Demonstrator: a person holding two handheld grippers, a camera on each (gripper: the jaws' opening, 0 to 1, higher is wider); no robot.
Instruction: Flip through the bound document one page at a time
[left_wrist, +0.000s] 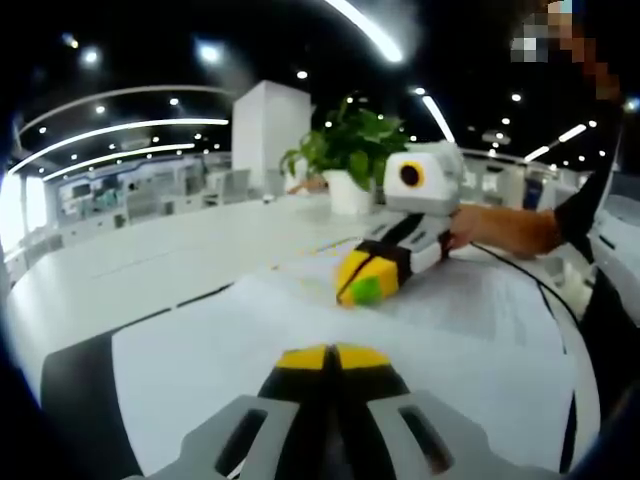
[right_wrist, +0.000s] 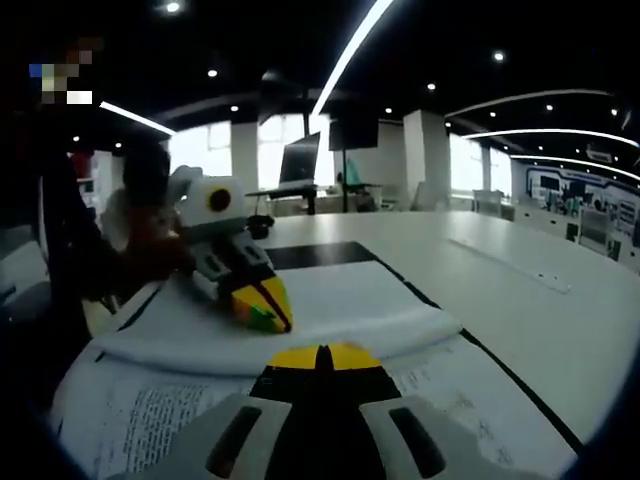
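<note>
In the left gripper view we see our left gripper (left_wrist: 334, 357) pressed together at bottom centre over the bound document (left_wrist: 470, 310). Our right gripper (left_wrist: 362, 282), jaws together, rests on its page mid-frame, below the potted plant (left_wrist: 350, 150).

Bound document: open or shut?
Open: the bound document shows printed text, with a page curled up across it.

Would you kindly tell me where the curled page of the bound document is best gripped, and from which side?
Grip the curled page at its raised, rolled edge, where it arches off the printed sheet below. The right gripper, now shut, would probably do best coming in low from the near side, since the left gripper rests on the far side of the fold.
</note>
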